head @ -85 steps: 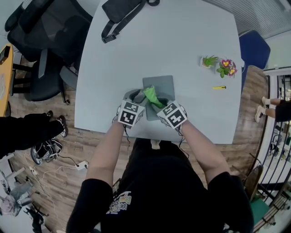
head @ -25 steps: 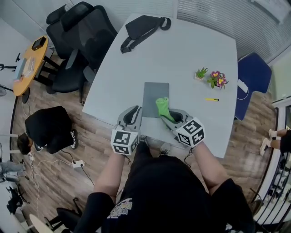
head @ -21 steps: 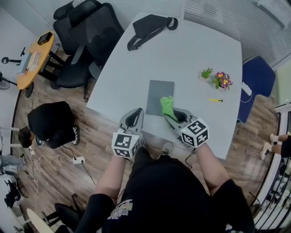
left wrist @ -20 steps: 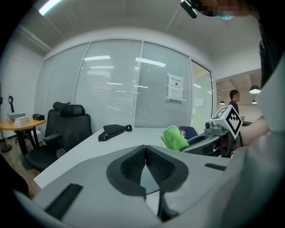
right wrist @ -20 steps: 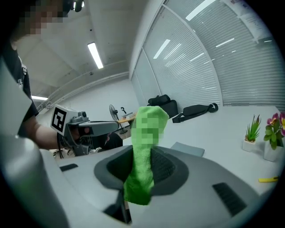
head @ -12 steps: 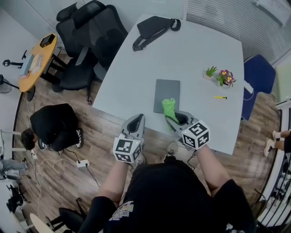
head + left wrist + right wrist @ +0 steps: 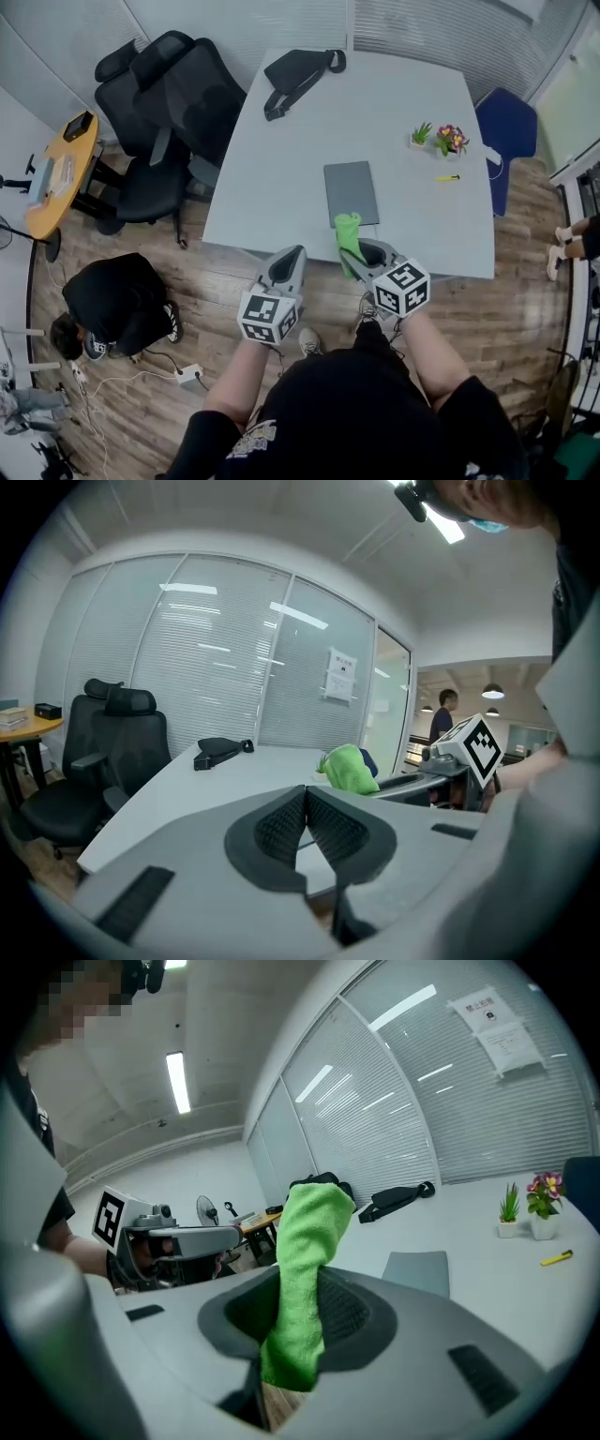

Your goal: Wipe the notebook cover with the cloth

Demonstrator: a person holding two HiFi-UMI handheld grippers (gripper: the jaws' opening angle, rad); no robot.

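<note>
The grey notebook (image 7: 351,192) lies flat near the white table's (image 7: 394,103) front edge; it also shows in the right gripper view as the notebook (image 7: 417,1271). My right gripper (image 7: 354,251) is shut on the green cloth (image 7: 348,232), held just short of the notebook at the table edge. The cloth (image 7: 305,1279) stands up between its pads. My left gripper (image 7: 289,257) hangs off the table over the wooden floor. The left gripper (image 7: 306,789) is shut, pads together with nothing between them. From there the cloth (image 7: 350,769) shows to the right.
A black bag (image 7: 298,73) lies at the table's far end. Two small potted plants (image 7: 436,138) and a yellow pen (image 7: 448,177) sit at the right. Black office chairs (image 7: 169,103) stand left, a blue chair (image 7: 506,131) right. A person crouches on the floor (image 7: 117,300).
Both grippers have drawn back from the notebook toward and past the table's near edge, the cloth going along in the right one. The view has pulled away from the table.
</note>
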